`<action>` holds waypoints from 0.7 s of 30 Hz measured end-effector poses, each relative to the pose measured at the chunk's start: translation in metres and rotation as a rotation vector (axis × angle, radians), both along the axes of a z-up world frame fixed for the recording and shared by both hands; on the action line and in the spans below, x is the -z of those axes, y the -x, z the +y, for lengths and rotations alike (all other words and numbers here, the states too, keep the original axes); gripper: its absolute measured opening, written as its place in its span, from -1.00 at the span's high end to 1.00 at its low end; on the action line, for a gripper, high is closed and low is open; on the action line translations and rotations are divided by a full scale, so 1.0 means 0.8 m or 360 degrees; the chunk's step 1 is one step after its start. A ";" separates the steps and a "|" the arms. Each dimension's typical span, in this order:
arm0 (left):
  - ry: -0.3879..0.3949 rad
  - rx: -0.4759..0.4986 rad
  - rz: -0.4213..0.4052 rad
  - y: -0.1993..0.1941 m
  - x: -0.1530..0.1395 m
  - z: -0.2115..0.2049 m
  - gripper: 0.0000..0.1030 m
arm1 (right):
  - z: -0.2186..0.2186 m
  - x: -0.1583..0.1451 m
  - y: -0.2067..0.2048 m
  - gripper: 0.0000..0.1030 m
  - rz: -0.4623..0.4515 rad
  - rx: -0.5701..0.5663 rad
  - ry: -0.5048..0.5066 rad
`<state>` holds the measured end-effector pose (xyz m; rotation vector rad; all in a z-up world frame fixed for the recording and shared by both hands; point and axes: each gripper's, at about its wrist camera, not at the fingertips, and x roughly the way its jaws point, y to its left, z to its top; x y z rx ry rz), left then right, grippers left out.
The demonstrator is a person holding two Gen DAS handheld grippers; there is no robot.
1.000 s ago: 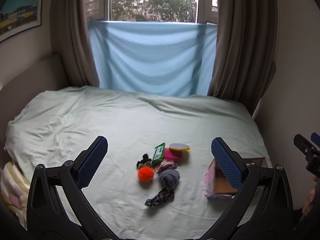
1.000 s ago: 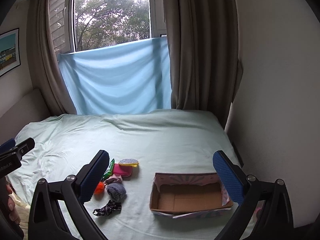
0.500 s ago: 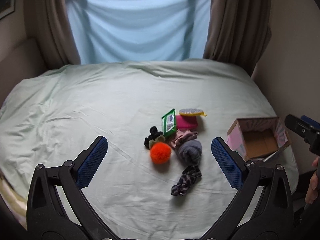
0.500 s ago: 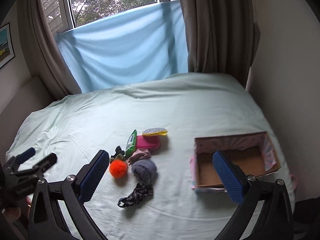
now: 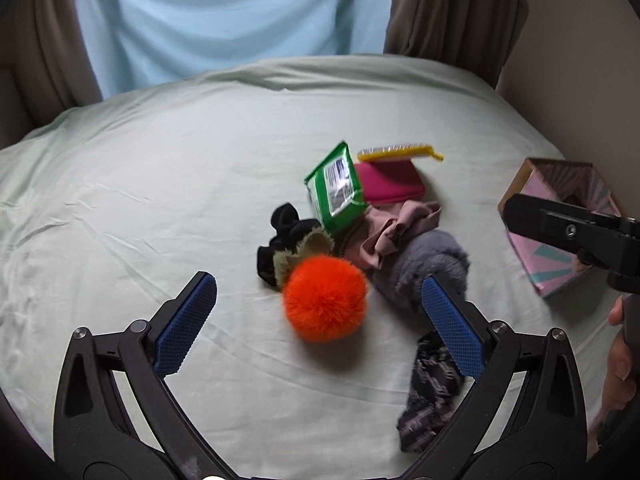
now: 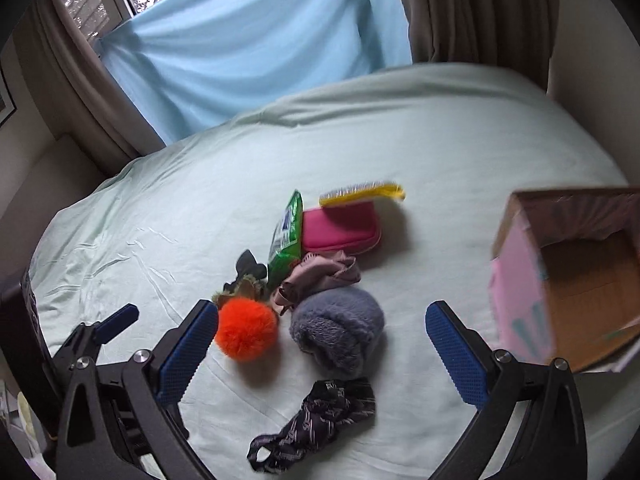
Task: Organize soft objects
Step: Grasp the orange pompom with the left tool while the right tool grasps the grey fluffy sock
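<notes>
We note a fluffy orange pompom (image 5: pixel 325 298), round, touching a plush grey bundle (image 6: pixel 337 333) and a crumpled pink cloth (image 5: pixel 396 227). A dark patterned fabric strip (image 6: pixel 320 420) lies nearer us; a glossy green packet (image 5: pixel 335 189) leans on a magenta pouch (image 6: pixel 340 225). All rest on a wrinkled pale-green bedsheet (image 5: pixel 140 184) before blue drapery (image 6: pixel 248 40). The cardboard box (image 6: pixel 576 280), pink outside, sits to the right. Left gripper (image 5: pixel 320 330) and right gripper (image 6: pixel 322 344) hover low, jaws wide, empty.

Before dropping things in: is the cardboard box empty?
Empty as far as visible: the box shows bare brown floor in the right wrist view, though its near corner is hidden.
</notes>
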<state>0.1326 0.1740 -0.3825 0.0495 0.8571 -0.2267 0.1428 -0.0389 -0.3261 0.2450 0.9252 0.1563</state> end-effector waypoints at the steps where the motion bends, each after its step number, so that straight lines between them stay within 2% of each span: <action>1: 0.0001 0.0005 0.0012 -0.005 0.014 -0.001 -0.96 | 0.002 0.012 -0.005 -1.00 0.0018 -0.0005 -0.0009; 7: -0.0015 -0.0004 0.0048 -0.028 0.073 -0.003 -0.90 | 0.000 0.089 -0.031 -0.97 0.0126 0.0050 -0.0094; 9: -0.0027 0.0002 0.0053 -0.034 0.087 -0.006 -0.82 | 0.000 0.108 -0.037 -0.89 0.0163 0.0064 -0.0127; 14: -0.0037 0.0023 0.0077 -0.045 0.106 -0.016 -0.57 | 0.003 0.131 -0.047 -0.88 0.0203 0.0076 -0.0167; 17: -0.0095 0.0004 0.0080 -0.050 0.112 -0.021 -0.35 | 0.001 0.142 -0.053 -0.75 0.0222 0.0077 -0.0234; 18: -0.0120 -0.0002 0.0077 -0.051 0.113 -0.021 -0.23 | -0.001 0.146 -0.055 -0.68 0.0238 0.0083 -0.0264; 19: -0.0122 -0.0002 0.0083 -0.054 0.114 -0.021 -0.02 | -0.002 0.149 -0.057 -0.63 0.0251 0.0093 -0.0283; 21: -0.0108 -0.0004 0.0118 -0.057 0.116 -0.017 0.19 | -0.003 0.149 -0.058 -0.53 0.0248 0.0102 -0.0284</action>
